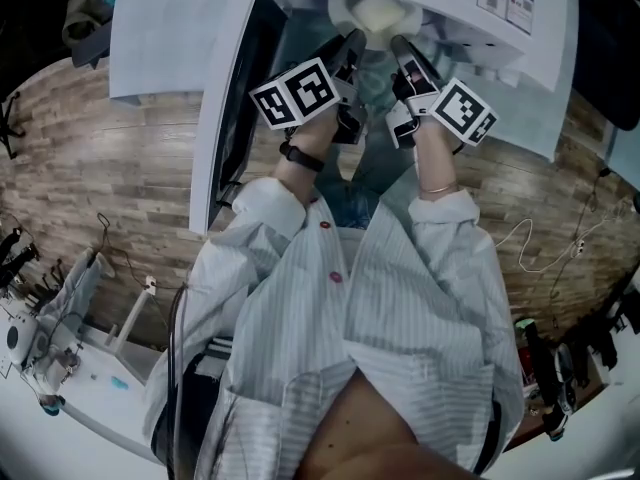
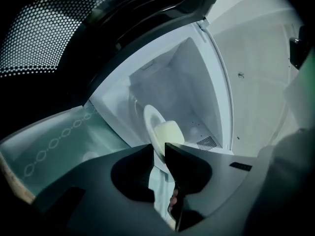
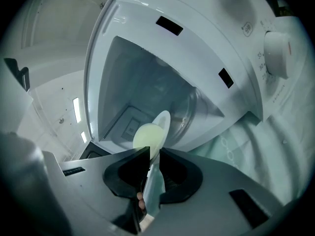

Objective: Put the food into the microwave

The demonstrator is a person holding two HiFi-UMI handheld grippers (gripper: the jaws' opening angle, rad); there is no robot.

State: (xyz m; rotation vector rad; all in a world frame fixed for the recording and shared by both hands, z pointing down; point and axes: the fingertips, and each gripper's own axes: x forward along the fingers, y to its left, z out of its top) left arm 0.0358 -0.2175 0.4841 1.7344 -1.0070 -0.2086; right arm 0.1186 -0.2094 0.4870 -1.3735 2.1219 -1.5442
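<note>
A white plate carries a pale yellow round food and is held at the mouth of the open white microwave. My left gripper is shut on the plate's left rim, and my right gripper is shut on its right rim. In the left gripper view the plate stands edge-on between the jaws of the left gripper, in front of the lit cavity. The right gripper view shows the plate and food just beyond the right gripper.
The microwave door hangs open at the left, its perforated window dark. A dial sits on the control panel. A pale green patterned cloth lies under the microwave. Wooden floor surrounds me; a cluttered white table is lower left.
</note>
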